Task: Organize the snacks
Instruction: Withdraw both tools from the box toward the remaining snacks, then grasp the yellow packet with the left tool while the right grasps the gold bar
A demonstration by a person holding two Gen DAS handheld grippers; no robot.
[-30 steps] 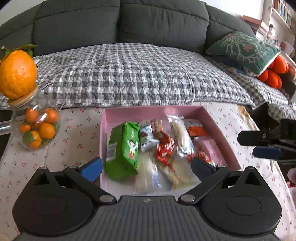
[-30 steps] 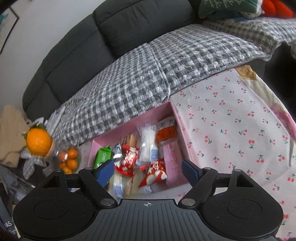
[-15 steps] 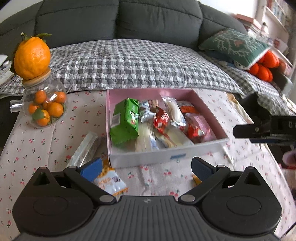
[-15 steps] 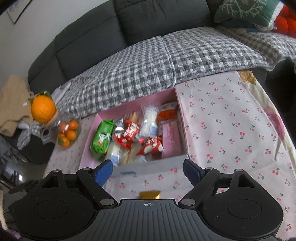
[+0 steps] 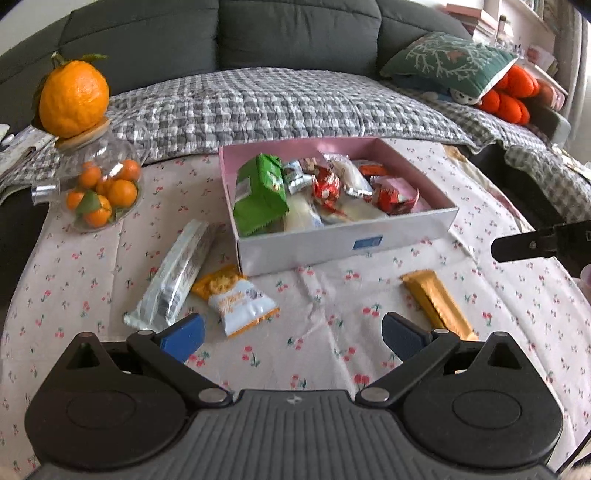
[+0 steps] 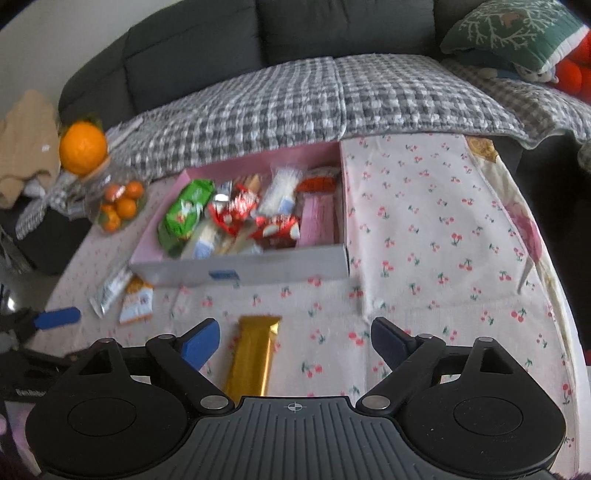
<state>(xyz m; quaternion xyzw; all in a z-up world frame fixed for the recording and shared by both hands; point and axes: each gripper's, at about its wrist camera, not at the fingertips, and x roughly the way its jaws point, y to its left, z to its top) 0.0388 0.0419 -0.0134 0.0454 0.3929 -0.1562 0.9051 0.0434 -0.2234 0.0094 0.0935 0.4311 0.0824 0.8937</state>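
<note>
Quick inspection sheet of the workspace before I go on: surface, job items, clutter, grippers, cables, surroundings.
Surface: cherry-print tablecloth, wrinkled.
Job's things: pink box holding a green packet and other wrapped snacks; outside it lie a silver packet, an orange-white packet and a gold bar.
Clutter: glass jar of small oranges, a large orange on its lid.
Grippers: left gripper and right gripper open, nothing between the jaws.
Cables: nothing seen.
Surroundings: grey sofa, checked blanket, green cushion.
</note>
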